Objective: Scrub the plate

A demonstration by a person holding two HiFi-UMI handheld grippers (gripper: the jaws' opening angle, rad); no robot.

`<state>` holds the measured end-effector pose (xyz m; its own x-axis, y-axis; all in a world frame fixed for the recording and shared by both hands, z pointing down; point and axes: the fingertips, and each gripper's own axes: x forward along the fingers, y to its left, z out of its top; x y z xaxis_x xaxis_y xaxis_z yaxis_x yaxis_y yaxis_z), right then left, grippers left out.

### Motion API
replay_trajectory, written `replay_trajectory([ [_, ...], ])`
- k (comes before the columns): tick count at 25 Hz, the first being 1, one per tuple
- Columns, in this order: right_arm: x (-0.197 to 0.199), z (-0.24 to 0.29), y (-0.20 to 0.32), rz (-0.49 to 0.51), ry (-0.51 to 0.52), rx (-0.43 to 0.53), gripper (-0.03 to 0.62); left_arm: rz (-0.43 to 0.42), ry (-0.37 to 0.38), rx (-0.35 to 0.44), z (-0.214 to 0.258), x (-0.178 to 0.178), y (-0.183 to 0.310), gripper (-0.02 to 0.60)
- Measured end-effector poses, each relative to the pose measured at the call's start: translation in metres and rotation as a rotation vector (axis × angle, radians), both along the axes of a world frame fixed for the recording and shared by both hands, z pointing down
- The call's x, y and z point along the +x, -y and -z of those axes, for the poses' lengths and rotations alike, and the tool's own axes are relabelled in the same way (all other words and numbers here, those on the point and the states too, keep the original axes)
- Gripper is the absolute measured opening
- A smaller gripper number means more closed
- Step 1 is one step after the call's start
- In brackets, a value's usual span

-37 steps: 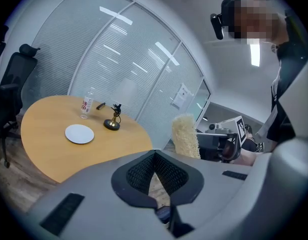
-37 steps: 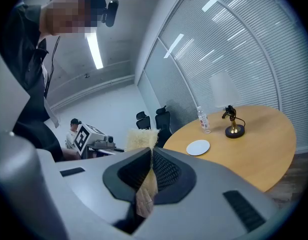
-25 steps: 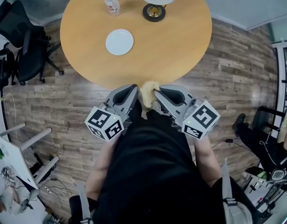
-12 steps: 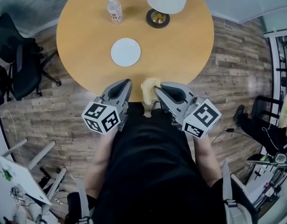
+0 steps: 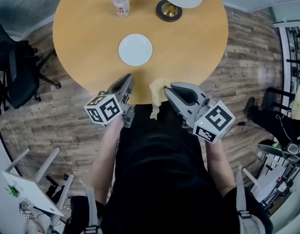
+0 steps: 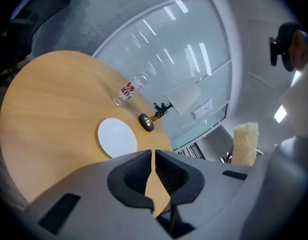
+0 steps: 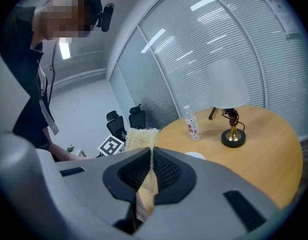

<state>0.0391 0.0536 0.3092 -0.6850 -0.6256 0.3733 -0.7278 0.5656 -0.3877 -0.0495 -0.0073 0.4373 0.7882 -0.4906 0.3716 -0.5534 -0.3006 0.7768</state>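
Plate (image 5: 135, 49) lies flat on the round table (image 5: 86, 28), just above centre of the head view, well apart from both grippers. Nothing is on it.

Right gripper (image 5: 166, 86): jaws clenched on a yellow fuzzy cloth (image 5: 157, 89). In the right gripper view the pile stands up past the tips and the rest hangs below.
Left gripper (image 5: 128, 77): jaws pressed together, nothing between them.

Handling, my estimate:
- The plate looks rigid, smooth and light, so it would likely skate on the bare wood under a rubbing stroke. I would pin it at the near rim with the left tips, not pinch it.
- The cloth is soft and limp. Gripped at one edge it will fold, so the loose end should be pressed flat on the plate.

Pose: both grippers sit low centre of the head view at the table's near edge, noses toward the plate and marker cubes toward me. My left forearm runs down to the lower left
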Motion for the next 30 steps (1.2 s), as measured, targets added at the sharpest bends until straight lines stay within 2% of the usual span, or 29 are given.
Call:
replay_trajectory([
  [2, 0.0, -0.005, 0.002, 0.006, -0.001, -0.017, 0.026, 0.044, -0.018, -0.057, -0.015, -0.003, 0.004, 0.023],
  [5, -0.004, -0.012, 0.007, 0.027, -0.005, -0.036, 0.026, 0.082, -0.058, -0.126, -0.033, -0.007, 0.007, 0.08],
  [7, -0.008, -0.015, 0.012, 0.049, -0.01, -0.045, 0.026, 0.122, -0.106, -0.179, -0.044, -0.009, 0.011, 0.088],
  [12, -0.016, -0.015, 0.027, 0.104, -0.015, -0.052, 0.026, 0.248, -0.258, -0.36, -0.074, -0.008, 0.022, 0.168],
  [14, -0.02, -0.016, 0.034, 0.112, -0.009, -0.05, 0.026, 0.289, -0.274, -0.4, -0.084, -0.012, 0.027, 0.181],
  [17, -0.023, -0.021, 0.04, 0.119, 0.003, -0.06, 0.026, 0.327, -0.254, -0.432, -0.098, -0.017, 0.032, 0.184],
  [21, -0.024, -0.03, 0.046, 0.132, 0.005, -0.073, 0.026, 0.37, -0.278, -0.466, -0.108, -0.017, 0.042, 0.184],
  [30, -0.011, -0.037, 0.059, 0.104, 0.018, -0.084, 0.026, 0.402, -0.256, -0.491, -0.127, -0.011, 0.056, 0.184],
])
